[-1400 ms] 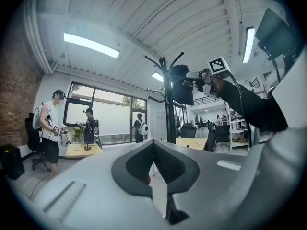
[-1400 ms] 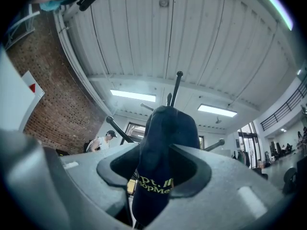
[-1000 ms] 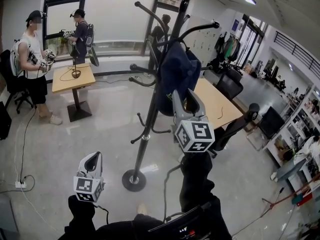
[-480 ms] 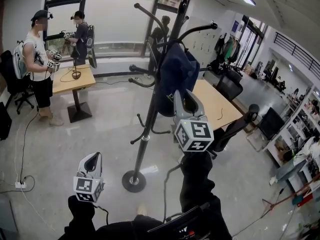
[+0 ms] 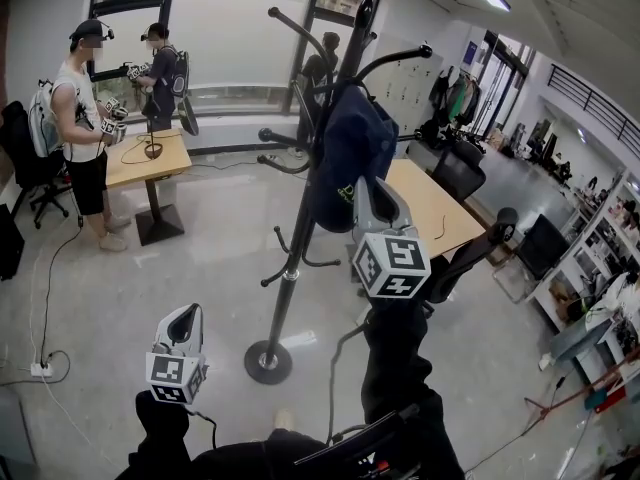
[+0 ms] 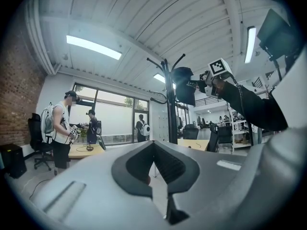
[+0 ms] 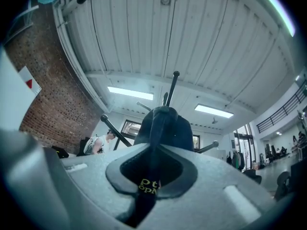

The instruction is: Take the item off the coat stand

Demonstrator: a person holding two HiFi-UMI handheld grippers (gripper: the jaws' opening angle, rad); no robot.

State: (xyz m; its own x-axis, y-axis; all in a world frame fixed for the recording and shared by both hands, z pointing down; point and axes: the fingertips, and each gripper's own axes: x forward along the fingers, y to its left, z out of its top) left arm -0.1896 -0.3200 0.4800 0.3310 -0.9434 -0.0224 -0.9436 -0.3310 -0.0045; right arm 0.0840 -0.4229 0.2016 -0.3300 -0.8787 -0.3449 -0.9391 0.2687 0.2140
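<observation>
- One coat stand (image 5: 291, 268).
- One navy item (image 5: 350, 153) hanging on it.
- Two grippers, each with two fingers: left gripper (image 5: 184, 318) and right gripper (image 5: 368, 193).
- Two marker cubes, one per gripper: left cube (image 5: 177, 376) and right cube (image 5: 391, 264).
- Two wooden surfaces: left surface (image 5: 140, 163) and right surface (image 5: 430, 208).
- Three people stand farther off. Two are at the left surface, near person (image 5: 85, 118) and far person (image 5: 160, 68), and a third person (image 6: 142, 129) is by the window.
- Two black chairs can be counted for sure: left chair (image 5: 25, 163) and right chair (image 5: 458, 173).
- Two ceiling light strips show in the right gripper view: left strip (image 7: 130, 93) and right strip (image 7: 214, 111).
</observation>
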